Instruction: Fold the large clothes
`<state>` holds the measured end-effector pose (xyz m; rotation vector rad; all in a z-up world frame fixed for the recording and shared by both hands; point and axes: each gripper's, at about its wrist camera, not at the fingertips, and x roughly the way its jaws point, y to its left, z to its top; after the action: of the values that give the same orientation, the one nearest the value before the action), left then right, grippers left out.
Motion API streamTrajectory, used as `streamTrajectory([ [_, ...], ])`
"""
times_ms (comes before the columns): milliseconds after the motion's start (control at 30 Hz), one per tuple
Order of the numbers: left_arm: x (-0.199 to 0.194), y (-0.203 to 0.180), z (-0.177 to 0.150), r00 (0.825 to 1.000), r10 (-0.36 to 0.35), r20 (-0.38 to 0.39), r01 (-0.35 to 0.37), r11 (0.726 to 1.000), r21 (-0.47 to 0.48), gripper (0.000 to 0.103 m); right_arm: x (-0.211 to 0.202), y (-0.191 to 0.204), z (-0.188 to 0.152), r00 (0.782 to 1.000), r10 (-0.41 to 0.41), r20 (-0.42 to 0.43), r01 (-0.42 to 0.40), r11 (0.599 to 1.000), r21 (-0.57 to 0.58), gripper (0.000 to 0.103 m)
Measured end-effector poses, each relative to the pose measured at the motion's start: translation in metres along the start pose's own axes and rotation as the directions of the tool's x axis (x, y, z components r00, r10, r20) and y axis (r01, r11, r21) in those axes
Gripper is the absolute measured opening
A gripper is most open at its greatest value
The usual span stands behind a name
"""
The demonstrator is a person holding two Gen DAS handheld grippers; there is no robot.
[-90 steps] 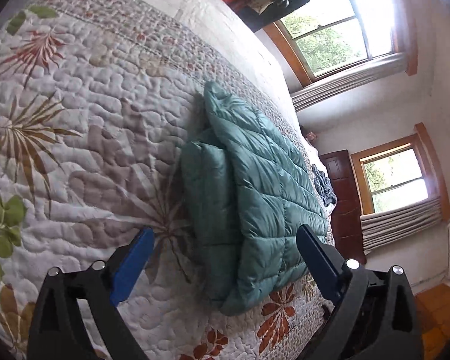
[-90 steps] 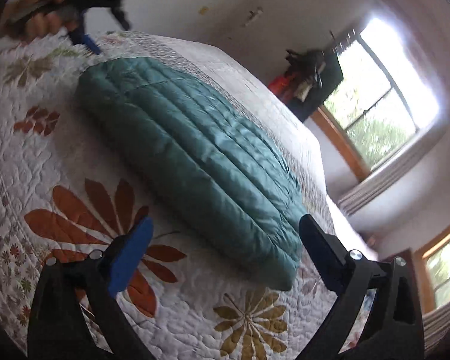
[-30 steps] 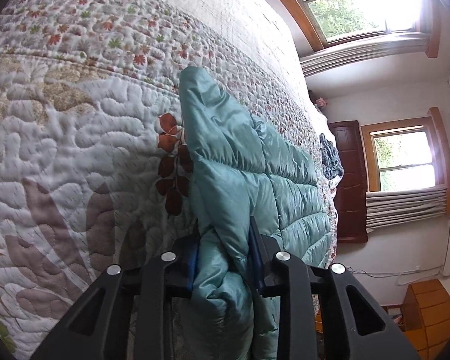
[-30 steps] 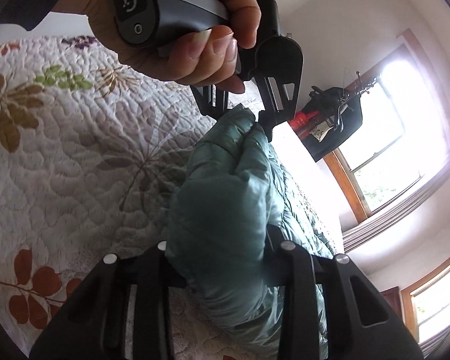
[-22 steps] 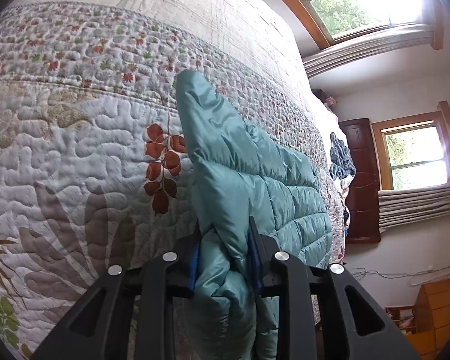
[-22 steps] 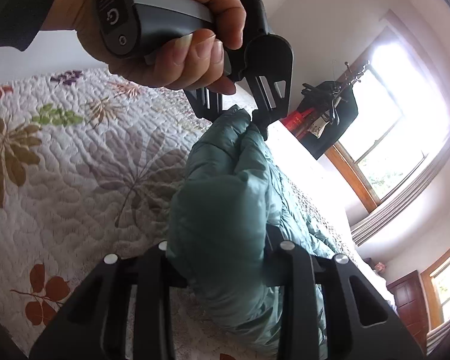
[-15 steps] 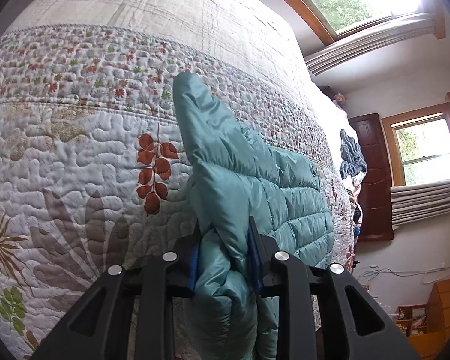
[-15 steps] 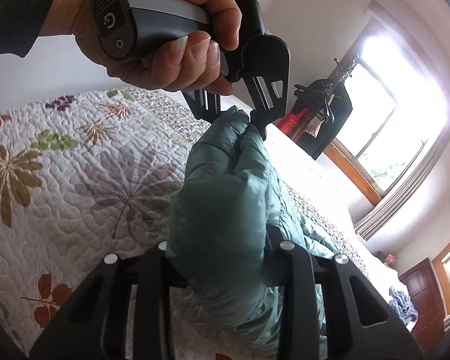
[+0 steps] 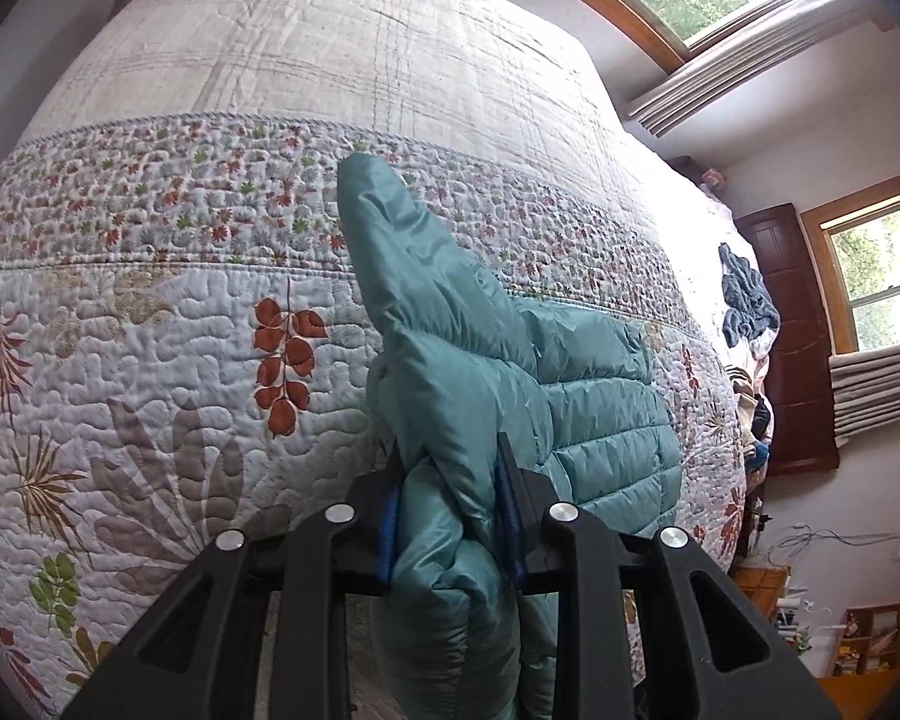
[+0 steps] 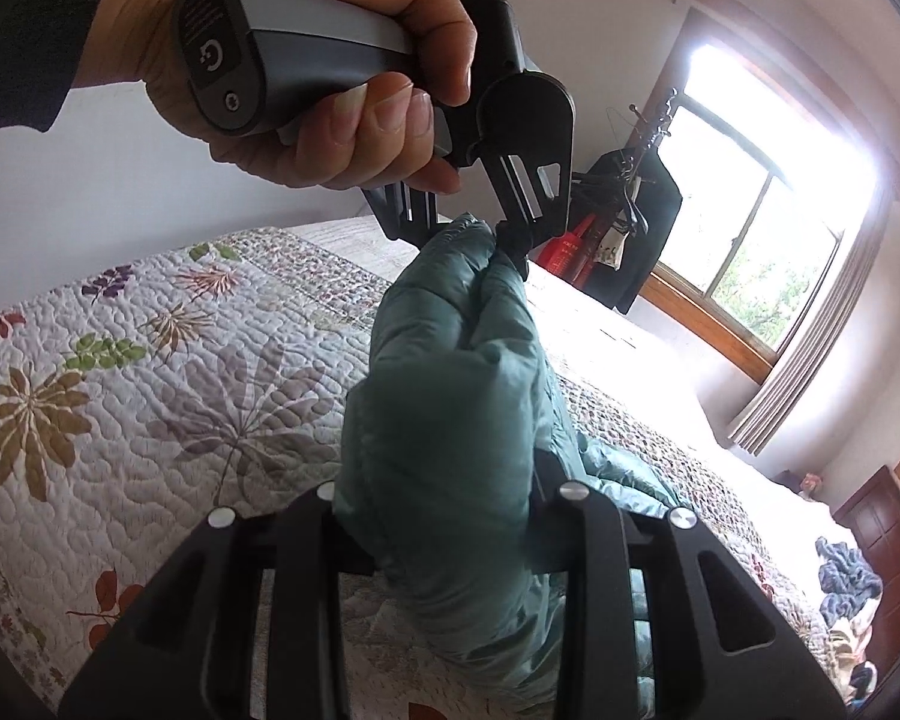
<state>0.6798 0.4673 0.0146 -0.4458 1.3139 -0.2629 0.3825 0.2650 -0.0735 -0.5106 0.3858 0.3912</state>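
Above quilted bed (image 9: 150, 312), teal puffer jacket (image 9: 600, 420) lifted at one end, rest lying mid-bed; left gripper (image 9: 450, 516) and right gripper (image 10: 444, 516) jaws each clamped on bunched edge; likely light, soft, slippery, best held through thick folds

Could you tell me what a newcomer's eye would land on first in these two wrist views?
Most striking is the teal puffer jacket, one end raised off the floral quilt with both grippers clamped on it: the left gripper and the right gripper. Next, in the right wrist view, a hand fills the upper left, holding the left gripper's grey handle. Bright windows glare at the right.
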Motion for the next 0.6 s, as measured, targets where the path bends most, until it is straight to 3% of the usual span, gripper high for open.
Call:
streamTrajectory([
  [600,0.006,-0.077,0.001,0.992,0.129,0.005,-0.129,0.988,0.082,0.027,-0.024,-0.063,-0.015,0.998,0.012,0.055,-0.022,0.981,0.191,0.030],
])
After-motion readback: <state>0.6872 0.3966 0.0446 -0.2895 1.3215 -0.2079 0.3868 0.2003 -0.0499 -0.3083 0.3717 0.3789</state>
